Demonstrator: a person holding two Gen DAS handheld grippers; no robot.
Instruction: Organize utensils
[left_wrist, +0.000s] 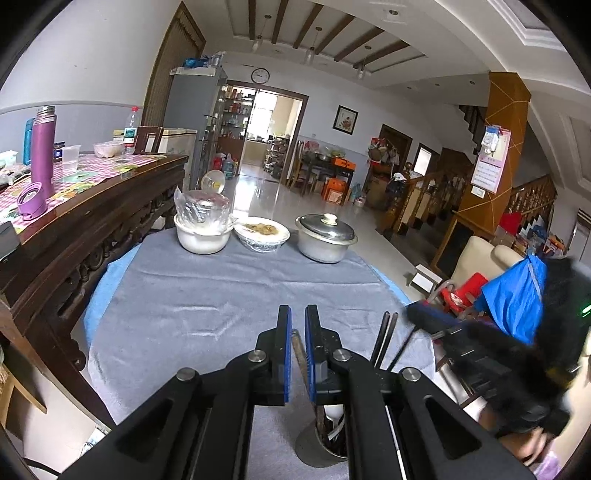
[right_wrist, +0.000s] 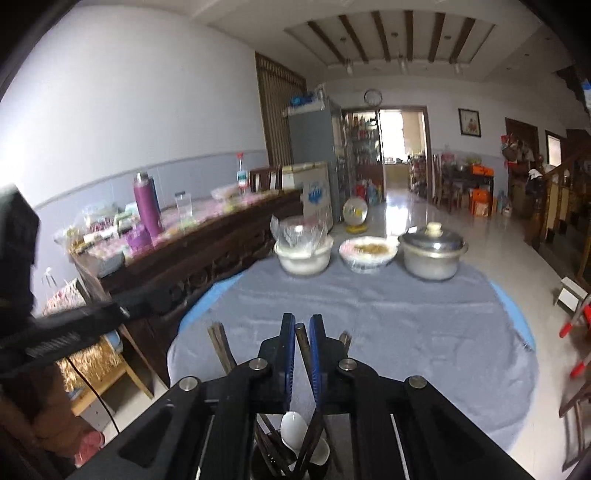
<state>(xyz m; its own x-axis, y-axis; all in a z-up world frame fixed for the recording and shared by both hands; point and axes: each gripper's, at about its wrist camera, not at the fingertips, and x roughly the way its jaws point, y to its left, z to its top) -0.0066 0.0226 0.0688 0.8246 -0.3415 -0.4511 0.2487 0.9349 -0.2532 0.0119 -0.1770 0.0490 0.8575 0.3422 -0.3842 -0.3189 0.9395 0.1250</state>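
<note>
A metal utensil cup (left_wrist: 317, 448) stands on the grey cloth near the front edge, under both grippers. It holds dark chopsticks (left_wrist: 384, 341) and a white spoon (right_wrist: 293, 428); it also shows in the right wrist view (right_wrist: 284, 465). My left gripper (left_wrist: 297, 317) is shut on a brown chopstick (left_wrist: 298, 354) that reaches down into the cup. My right gripper (right_wrist: 302, 325) is shut on a dark chopstick (right_wrist: 303, 347) that also runs down into the cup. The right gripper's black body (left_wrist: 480, 362) shows at the right of the left wrist view.
At the table's far side stand a white bowl with a wrapped glass lid (left_wrist: 203, 229), a covered dish of food (left_wrist: 262, 232) and a lidded metal pot (left_wrist: 325, 236). A dark wooden sideboard (left_wrist: 92, 218) with a purple flask (left_wrist: 42, 147) runs along the left.
</note>
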